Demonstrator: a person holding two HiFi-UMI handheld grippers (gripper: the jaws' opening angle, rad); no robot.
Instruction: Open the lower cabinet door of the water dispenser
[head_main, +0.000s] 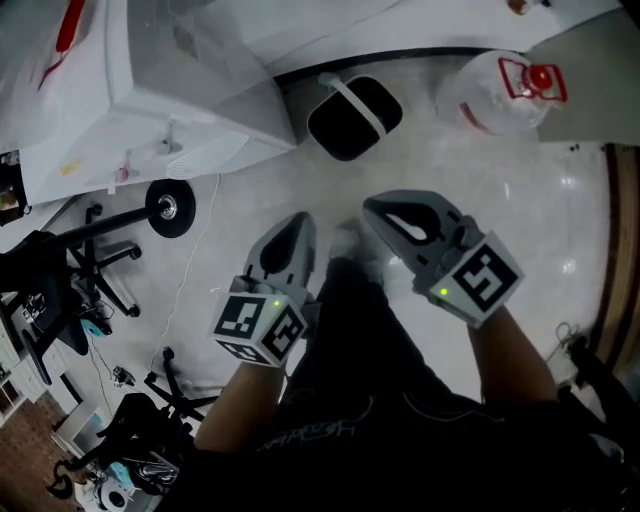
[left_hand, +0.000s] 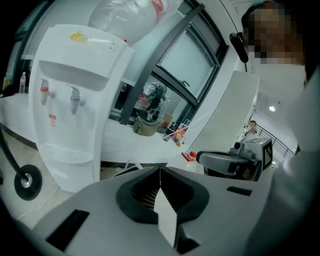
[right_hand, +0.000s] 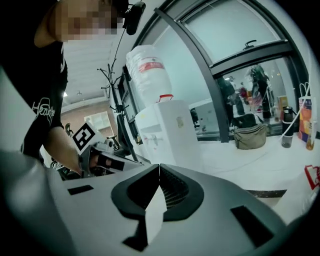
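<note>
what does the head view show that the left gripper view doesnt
Only the head view: the marker cube on the left claw, and black office chairs. Only the left gripper view: the window and a bag on the ledge below it. Both: the water dispenser and the right claw.

One water dispenser (head_main: 150, 90) at ten o'clock, two taps (left_hand: 45, 92), two water jugs (head_main: 497, 92), one black bin (head_main: 355, 117) at twelve o'clock, two grippers: left gripper (head_main: 296, 224), right gripper (head_main: 378, 208).
</note>
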